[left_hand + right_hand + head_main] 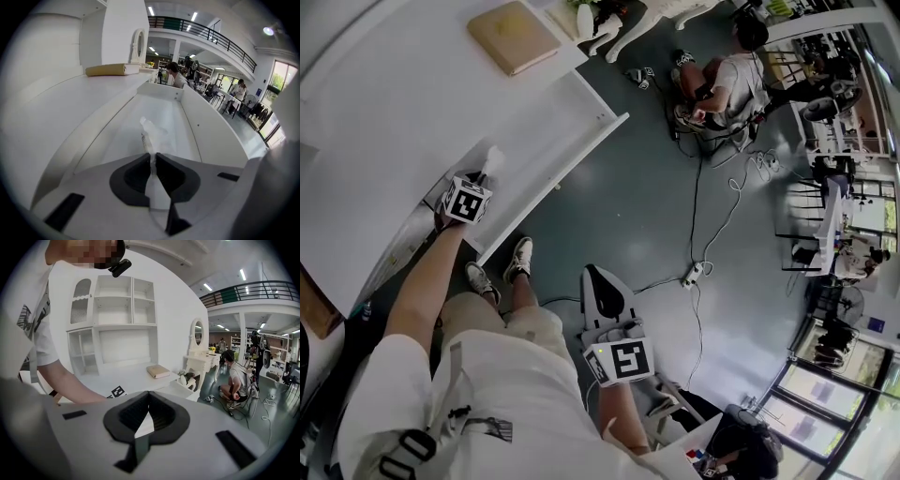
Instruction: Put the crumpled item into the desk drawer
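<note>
Crumpled wrapper (493, 156) pokes from left claw (485, 174), above open drawer (567, 169).
Left gripper view: claw nearly closed, pinching the wrapper's tail. Probably light, soft, slippery; best gripped at the bunched end.
Right gripper view: right claw (148, 397) closed, empty.

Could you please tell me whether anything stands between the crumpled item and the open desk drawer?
Nothing visible does: the left gripper, shut on the crumpled item, holds it over the open drawer.

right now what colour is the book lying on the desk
Tan. The book shows best in the head view.
</note>
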### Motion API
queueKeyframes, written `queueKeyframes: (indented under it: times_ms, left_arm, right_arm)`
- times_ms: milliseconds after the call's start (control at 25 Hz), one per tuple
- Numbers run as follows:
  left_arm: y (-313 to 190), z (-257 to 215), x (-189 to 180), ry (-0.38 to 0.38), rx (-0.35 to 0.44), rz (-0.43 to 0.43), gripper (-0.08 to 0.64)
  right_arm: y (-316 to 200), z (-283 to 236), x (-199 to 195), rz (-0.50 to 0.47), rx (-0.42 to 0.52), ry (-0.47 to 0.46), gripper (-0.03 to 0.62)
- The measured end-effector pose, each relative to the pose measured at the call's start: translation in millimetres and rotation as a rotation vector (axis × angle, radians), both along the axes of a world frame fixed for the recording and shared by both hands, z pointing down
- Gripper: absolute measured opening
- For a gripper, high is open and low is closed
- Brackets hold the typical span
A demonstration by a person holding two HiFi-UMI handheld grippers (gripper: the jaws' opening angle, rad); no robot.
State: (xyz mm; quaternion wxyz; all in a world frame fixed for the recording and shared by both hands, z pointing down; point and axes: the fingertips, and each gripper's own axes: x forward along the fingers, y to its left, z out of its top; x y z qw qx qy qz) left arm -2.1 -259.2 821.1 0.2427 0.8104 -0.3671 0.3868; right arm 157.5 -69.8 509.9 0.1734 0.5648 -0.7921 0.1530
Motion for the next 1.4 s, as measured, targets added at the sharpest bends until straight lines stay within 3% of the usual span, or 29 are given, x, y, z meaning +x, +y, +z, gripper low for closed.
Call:
queueKeyframes:
  times_ms: [480,520,600,640,1080,1400]
  left_arm:
    - [-8.2,13.5,-8.1,-0.117,0.014,-0.008,0.048]
    - [-9.5,13.4,-8.4,-0.125,0.02,-0.008,0.072]
    - [-12.5,13.4,-8.9,-0.135,0.034,-0.01,0.212]
    - [-13.0,12.9,-8.7,-0.134,0.045,-0.01,0.238]
    - [2.0,-27.0,4.4,-0.029,0.092,-0.005,0.259]
    - [23.6,-61.7,-6.6,0.06,0.125,-0.045,0.259]
  right_arm:
    - [10.0,-0.3,20.7,0.036,-0.011,0.001,0.009]
    - [10.2,-0.2,21.6,0.038,-0.011,0.0,0.009]
    - [9.8,-0.8,22.7,0.042,-0.009,-0.001,0.009]
    - [10.0,-0.6,22.9,0.043,-0.007,-0.003,0.009]
    - [9.6,-11.0,2.8,0.002,0.036,-0.03,0.009]
    - [18.6,-25.2,-12.0,-0.017,0.073,-0.042,0.009]
